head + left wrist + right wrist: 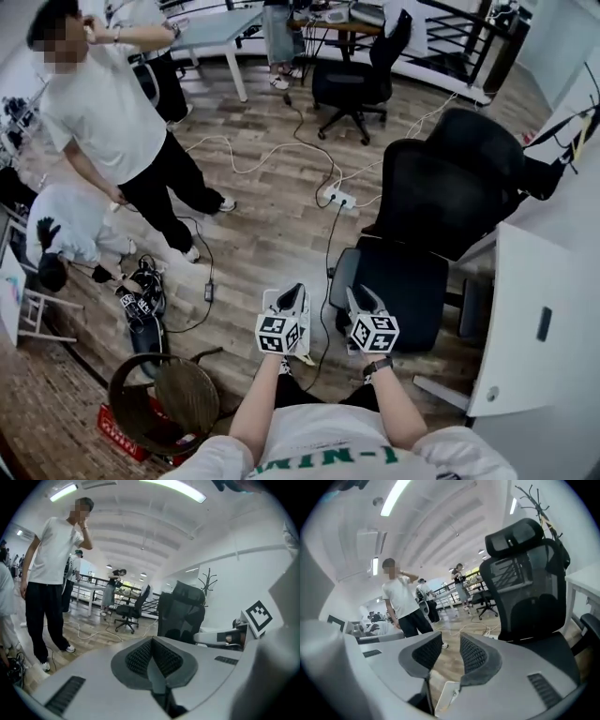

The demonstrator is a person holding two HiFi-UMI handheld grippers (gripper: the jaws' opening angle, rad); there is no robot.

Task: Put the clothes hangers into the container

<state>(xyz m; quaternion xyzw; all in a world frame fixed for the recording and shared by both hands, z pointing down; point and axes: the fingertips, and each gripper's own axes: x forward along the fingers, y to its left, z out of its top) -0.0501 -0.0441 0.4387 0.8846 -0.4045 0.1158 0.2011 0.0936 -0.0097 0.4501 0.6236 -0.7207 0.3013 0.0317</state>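
office chair [441, 206] close ahead, cables [281, 150] across the floor [272, 234]: likely snag or trip. round container [120, 412] sits low left; hangers not discernible. left gripper [294, 292] pressed together, right gripper [362, 296] partly spread, both empty, well apart from it.

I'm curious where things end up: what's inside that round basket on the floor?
Only the round basket's brown woven inside shows, with nothing visibly in it. Its dark left part is too shadowed to tell.
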